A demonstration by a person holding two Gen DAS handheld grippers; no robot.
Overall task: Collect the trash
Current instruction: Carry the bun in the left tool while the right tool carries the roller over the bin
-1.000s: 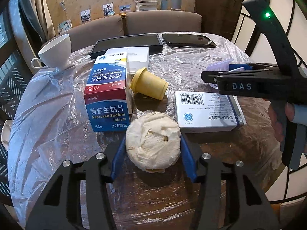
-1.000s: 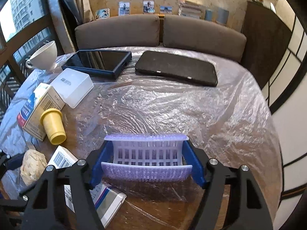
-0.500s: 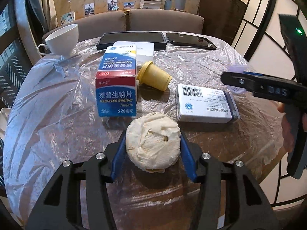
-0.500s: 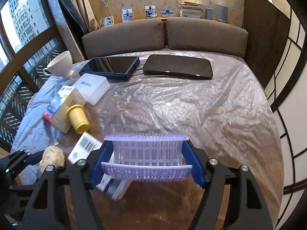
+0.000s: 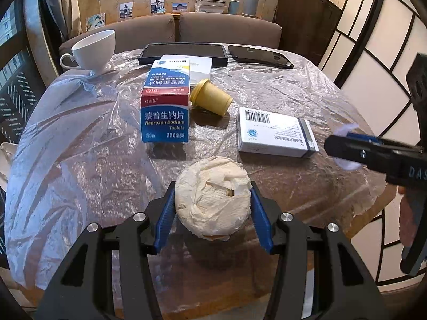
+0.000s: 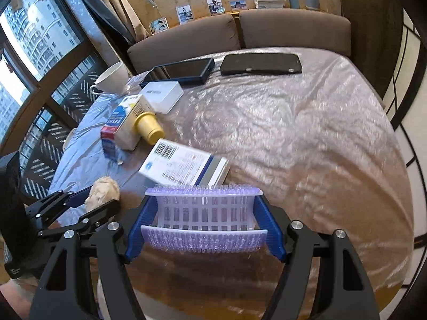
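1. Broadly, the table, under crinkled clear plastic, carries two dark tablets, a white cup, a white box, two medicine boxes and a tipped yellow cup, which looks empty.
2. Next, the purple basket, clamped between the blue pads of the right tool, is held above the table's near edge; nothing shows inside it.
3. Smaller, the crumpled paper wad is squeezed in the left tool, lifted clear of the table, just left of the basket.
4. Judging by this, the step in hand is carrying trash to the basket; the next move calls for bringing the wad over the basket's open top and letting go.
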